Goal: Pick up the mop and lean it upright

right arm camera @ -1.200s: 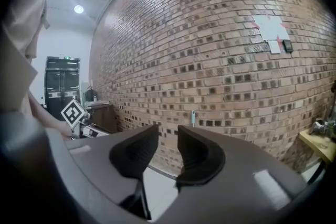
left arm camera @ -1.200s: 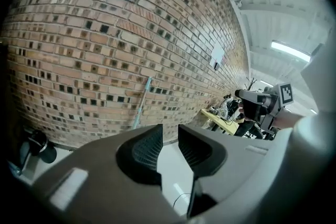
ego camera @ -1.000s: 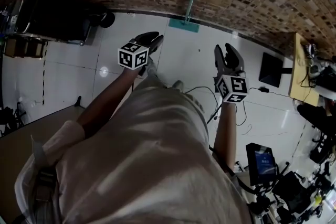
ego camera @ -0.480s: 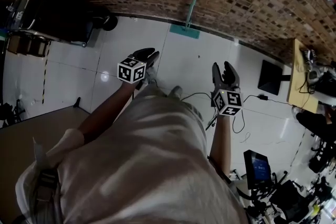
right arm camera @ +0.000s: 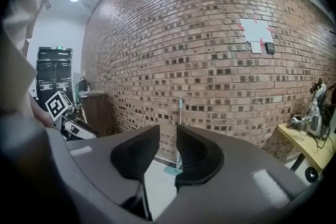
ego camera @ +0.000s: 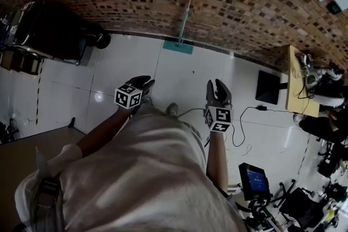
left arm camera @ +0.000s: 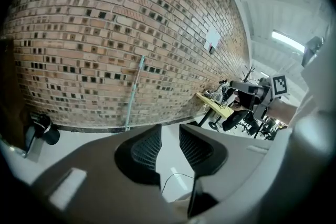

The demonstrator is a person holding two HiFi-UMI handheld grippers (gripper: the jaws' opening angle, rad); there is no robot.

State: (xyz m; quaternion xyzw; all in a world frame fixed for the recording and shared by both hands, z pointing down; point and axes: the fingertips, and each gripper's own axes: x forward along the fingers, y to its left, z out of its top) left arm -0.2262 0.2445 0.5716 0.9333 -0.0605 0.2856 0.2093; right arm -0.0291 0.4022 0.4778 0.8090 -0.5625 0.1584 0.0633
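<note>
Backing away, left gripper (ego camera: 143, 83) and right gripper (ego camera: 217, 86) hang empty, jaws narrow, the right's just closing; mop (ego camera: 186, 13) already leans upright.

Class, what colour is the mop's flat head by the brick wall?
The mop head is teal, clearest in the head view.

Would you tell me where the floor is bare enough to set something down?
The white floor between the mop and the dark cabinet to its left is bare, and so is the stretch in front of the mop. The right side is crowded: a black board, a cable, a desk and a screen.
</note>
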